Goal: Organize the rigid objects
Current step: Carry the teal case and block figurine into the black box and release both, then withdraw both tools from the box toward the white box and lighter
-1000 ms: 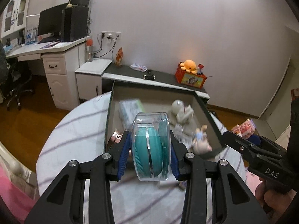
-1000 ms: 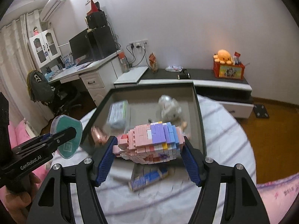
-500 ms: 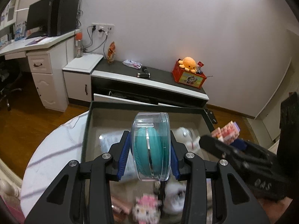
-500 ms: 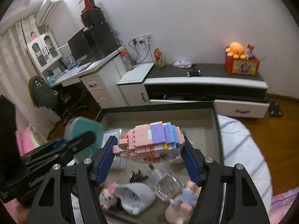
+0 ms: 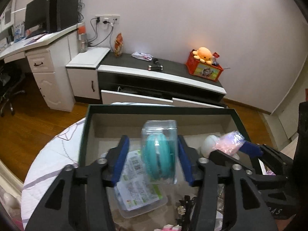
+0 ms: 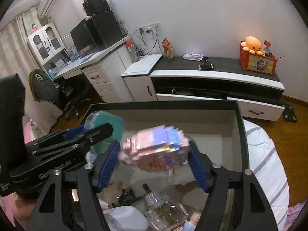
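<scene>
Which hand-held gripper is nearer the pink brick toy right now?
The right hand-held gripper: the pink brick toy sits blurred between its just-opened jaws, over the box. The left hand-held gripper is beside it, around the clear teal case.

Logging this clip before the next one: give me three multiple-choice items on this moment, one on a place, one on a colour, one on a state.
1. The clear case between the left hand-held gripper pads is over:
A. the wooden floor
B. the open box
C. the desk

2. The round thing inside that case is:
A. teal
B. yellow
C. red

3. The right hand-held gripper pads and the pink block figure:
A. both pads press it
B. a gap shows on each side, figure blurred
C. no figure between them

Answers: 1 B, the box's dark rim frames the case on all sides. 2 A, teal shows through the clear plastic. 3 B, the jaws have just been opening and the blue pads stand off the figure.
</scene>
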